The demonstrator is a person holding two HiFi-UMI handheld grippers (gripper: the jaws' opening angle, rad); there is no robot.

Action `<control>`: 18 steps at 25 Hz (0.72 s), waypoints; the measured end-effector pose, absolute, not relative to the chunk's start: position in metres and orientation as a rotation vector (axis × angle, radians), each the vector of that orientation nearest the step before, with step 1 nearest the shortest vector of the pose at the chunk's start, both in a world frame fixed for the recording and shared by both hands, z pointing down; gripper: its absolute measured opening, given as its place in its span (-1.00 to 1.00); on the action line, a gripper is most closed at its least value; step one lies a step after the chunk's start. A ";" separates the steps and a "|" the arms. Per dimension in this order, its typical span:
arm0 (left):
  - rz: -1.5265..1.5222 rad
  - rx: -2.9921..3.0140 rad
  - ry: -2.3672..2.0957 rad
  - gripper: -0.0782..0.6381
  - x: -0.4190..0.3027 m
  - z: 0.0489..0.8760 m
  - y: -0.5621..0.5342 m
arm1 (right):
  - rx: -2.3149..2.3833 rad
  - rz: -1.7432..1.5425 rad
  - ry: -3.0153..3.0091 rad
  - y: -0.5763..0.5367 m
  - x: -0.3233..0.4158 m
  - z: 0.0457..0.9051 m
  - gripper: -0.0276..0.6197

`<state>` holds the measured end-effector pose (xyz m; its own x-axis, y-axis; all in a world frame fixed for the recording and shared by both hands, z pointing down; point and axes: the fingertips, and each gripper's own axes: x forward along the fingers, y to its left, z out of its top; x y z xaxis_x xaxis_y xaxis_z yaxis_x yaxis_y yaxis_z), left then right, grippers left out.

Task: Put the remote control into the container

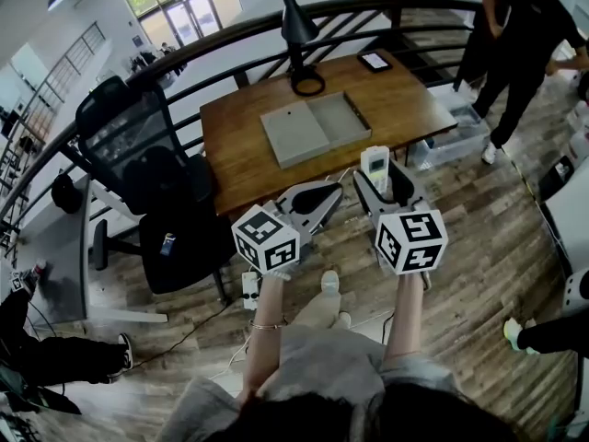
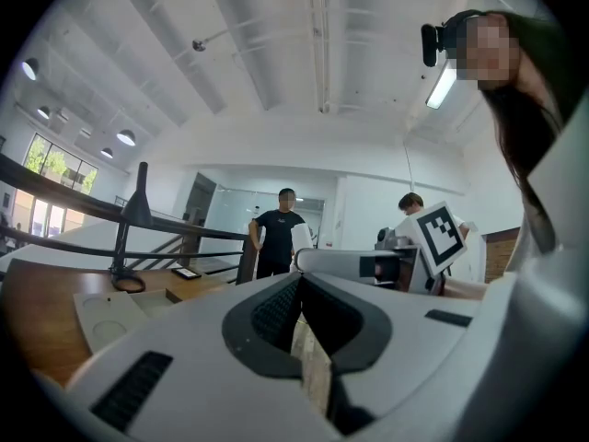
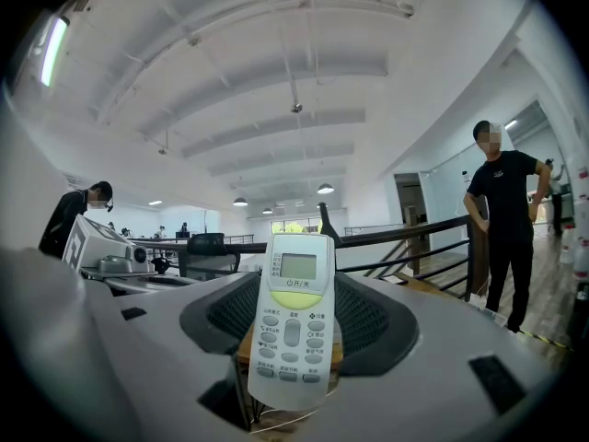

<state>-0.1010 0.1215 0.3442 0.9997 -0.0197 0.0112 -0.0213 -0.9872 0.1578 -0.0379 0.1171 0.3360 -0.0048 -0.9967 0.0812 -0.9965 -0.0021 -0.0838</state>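
The white remote control (image 1: 375, 166) stands upright between the jaws of my right gripper (image 1: 380, 180), which is shut on it just off the wooden table's (image 1: 239, 145) near edge. In the right gripper view the remote control (image 3: 293, 325) faces the camera, screen at the top and buttons below. The grey container (image 1: 313, 129) lies open on the table, its lid flat to the left. My left gripper (image 1: 316, 203) hovers beside the right one at the table's front edge. Its jaws are shut with nothing between them (image 2: 299, 285). The container (image 2: 103, 316) shows low at the left of that view.
A black desk lamp (image 1: 299, 35) stands behind the container and a dark phone (image 1: 375, 61) lies at the table's far right. A black office chair (image 1: 156, 187) is left of the table. A clear bin (image 1: 456, 129) and a standing person (image 1: 520, 44) are at the right. A curved railing runs behind.
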 end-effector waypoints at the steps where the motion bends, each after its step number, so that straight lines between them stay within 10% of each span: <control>1: 0.015 2.981 -0.029 -0.77 -0.097 0.345 0.119 | -2.216 -0.184 2.220 0.114 -0.035 0.336 -0.13; 18: 0.024 2.951 -0.040 -0.77 -0.029 0.356 0.039 | -2.203 -0.241 2.288 0.034 0.028 0.352 -0.13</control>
